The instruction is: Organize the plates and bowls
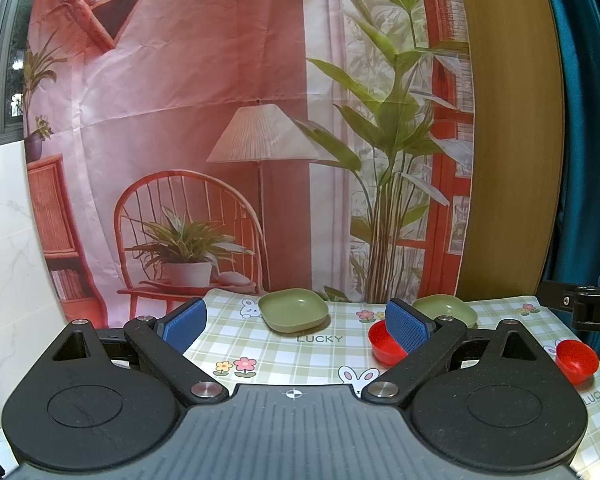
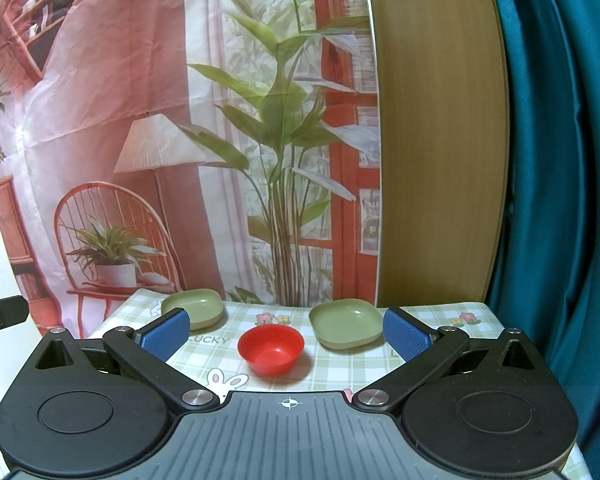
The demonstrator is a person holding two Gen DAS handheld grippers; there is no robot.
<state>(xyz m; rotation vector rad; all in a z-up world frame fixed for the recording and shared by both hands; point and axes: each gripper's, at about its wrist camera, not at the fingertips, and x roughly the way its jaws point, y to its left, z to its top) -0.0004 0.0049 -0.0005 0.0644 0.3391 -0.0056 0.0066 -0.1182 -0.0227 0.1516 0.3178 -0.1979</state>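
Note:
On the checked tablecloth (image 1: 256, 346) stand two green square plates and two red bowls. In the left wrist view one green plate (image 1: 294, 310) sits at the far middle. The other green plate (image 1: 448, 308) and a red bowl (image 1: 382, 346) are partly hidden by my right-hand finger. A second red bowl (image 1: 576, 360) lies at the right edge. My left gripper (image 1: 296, 324) is open and holds nothing. In the right wrist view a red bowl (image 2: 271, 348) lies between a left green plate (image 2: 194, 306) and a right green plate (image 2: 346, 322). My right gripper (image 2: 286, 334) is open and holds nothing, short of the bowl.
A printed fabric backdrop (image 1: 220, 140) hangs right behind the table's far edge. A wooden panel (image 2: 440, 140) and a teal curtain (image 2: 560, 200) stand to the right, a white marbled wall (image 1: 8, 260) to the left. The other gripper's black body (image 1: 580, 306) shows at the right.

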